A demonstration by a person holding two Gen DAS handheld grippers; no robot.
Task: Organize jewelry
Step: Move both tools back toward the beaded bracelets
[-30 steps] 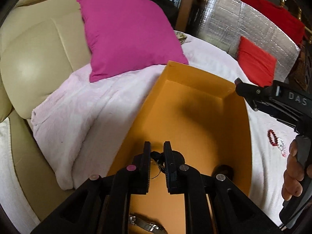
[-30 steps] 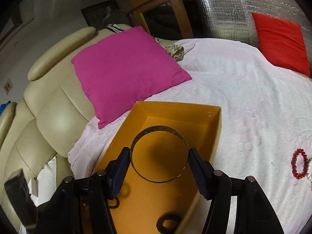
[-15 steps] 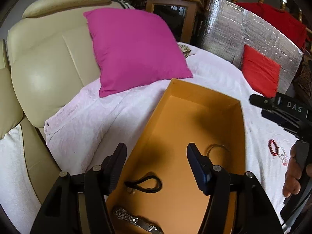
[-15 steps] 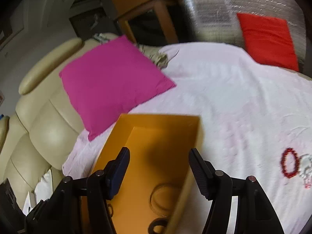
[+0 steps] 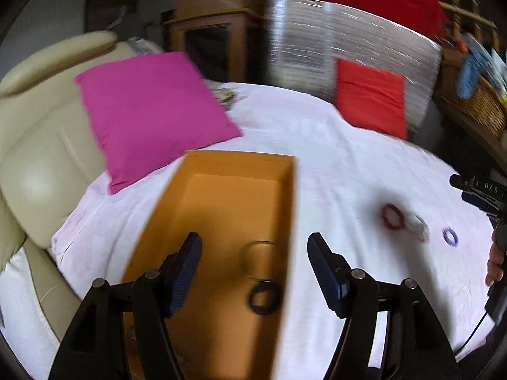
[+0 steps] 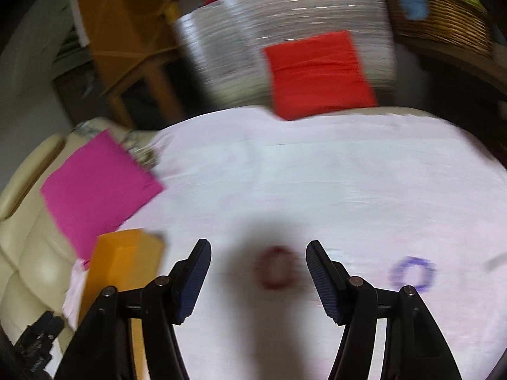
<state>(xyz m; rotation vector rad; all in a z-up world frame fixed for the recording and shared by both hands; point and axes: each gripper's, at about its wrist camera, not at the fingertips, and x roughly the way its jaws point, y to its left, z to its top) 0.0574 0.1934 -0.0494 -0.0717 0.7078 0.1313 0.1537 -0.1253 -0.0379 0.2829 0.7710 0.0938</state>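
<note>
My right claw [image 6: 258, 277] hangs wide and empty above the red bracelet [image 6: 276, 267] on the bed's near right; my left claw [image 5: 253, 272], just opened, empty, over the orange box [image 5: 221, 221]. Closing mid-swing risks pinching sheet.

A pale pink sheet [image 5: 332, 164] covers the bed. An orange box [image 5: 221, 209] lies on it at lower centre of the left view. A magenta pillow [image 5: 149, 110] rests at upper left, a red pillow [image 5: 370, 101] at upper right. A red bracelet [image 6: 277, 267] and a purple bracelet [image 6: 413, 274] lie apart on the sheet, right of the box.
</note>
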